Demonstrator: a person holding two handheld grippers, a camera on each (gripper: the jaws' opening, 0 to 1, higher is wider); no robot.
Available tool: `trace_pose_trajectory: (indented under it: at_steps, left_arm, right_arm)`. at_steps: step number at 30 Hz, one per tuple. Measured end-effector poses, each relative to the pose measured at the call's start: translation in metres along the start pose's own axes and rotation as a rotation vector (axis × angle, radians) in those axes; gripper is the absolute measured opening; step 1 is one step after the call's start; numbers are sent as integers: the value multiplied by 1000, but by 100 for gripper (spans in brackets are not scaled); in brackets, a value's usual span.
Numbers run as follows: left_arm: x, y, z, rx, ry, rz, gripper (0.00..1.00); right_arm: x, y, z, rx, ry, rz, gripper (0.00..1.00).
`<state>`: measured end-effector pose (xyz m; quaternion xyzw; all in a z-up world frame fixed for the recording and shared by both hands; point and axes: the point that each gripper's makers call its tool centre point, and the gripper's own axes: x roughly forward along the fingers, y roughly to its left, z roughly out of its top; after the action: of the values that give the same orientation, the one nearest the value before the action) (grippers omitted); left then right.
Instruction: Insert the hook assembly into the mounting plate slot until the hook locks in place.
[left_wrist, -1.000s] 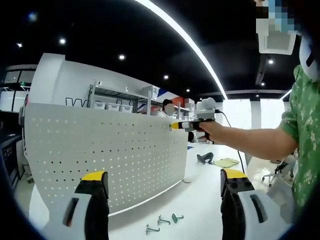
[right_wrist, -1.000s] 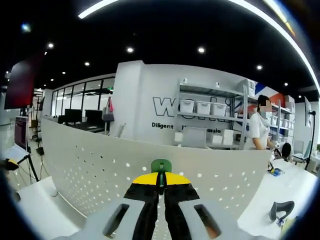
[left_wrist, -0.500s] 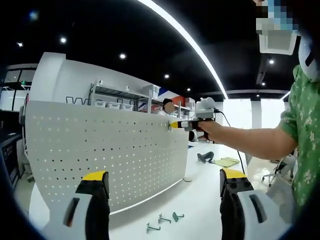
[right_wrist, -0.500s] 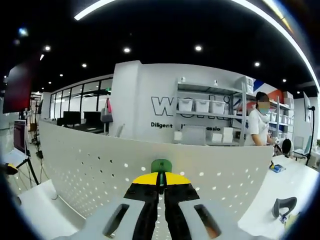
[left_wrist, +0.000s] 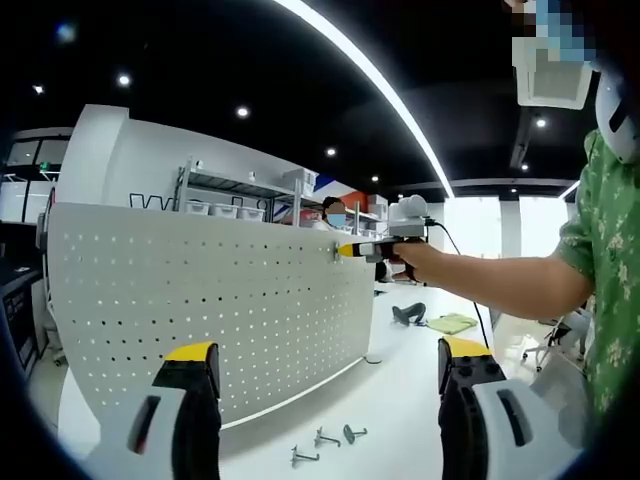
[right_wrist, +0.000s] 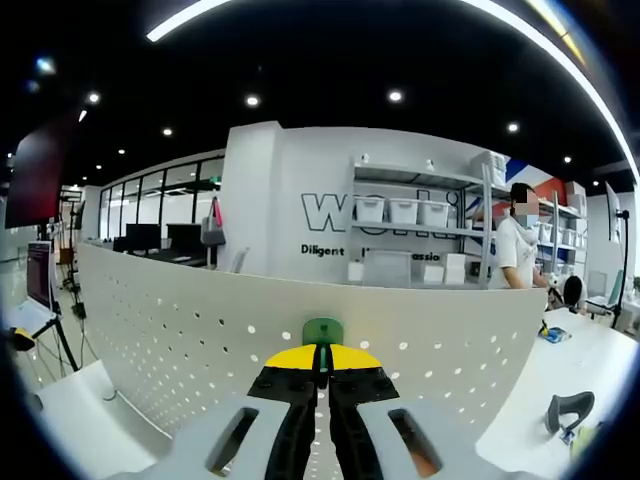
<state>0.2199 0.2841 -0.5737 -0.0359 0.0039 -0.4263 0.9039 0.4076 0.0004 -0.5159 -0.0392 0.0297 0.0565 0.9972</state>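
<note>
A white perforated mounting plate (left_wrist: 220, 310) stands upright on the white table. In the left gripper view my left gripper (left_wrist: 325, 365) is open, jaws wide apart, some way in front of the plate. The right gripper (left_wrist: 350, 250) reaches in from the right, its yellow tips held against the plate's upper right part. In the right gripper view my right gripper (right_wrist: 322, 352) is shut on a green hook (right_wrist: 322, 331), which is pressed at the plate (right_wrist: 180, 340) near its top edge. Three spare hooks (left_wrist: 325, 445) lie on the table below the plate.
A person's arm in a green patterned sleeve (left_wrist: 590, 250) holds the right gripper. Shelves with white bins (right_wrist: 410, 215) and another person (right_wrist: 520, 255) stand behind the plate. A dark tool (right_wrist: 565, 412) lies on the table (left_wrist: 400, 400) at the right.
Both views have shifted only slightly. The right gripper stays pressed at the plate with the green hook in it; the left gripper stays open.
</note>
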Motion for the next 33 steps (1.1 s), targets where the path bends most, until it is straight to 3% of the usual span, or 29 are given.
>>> trace_pose_trajectory:
  at_steps: [33]
  left_arm:
    - [0,6,2,4,-2,3,91]
  right_arm:
    - [1,0,-7,6,8,-5,1]
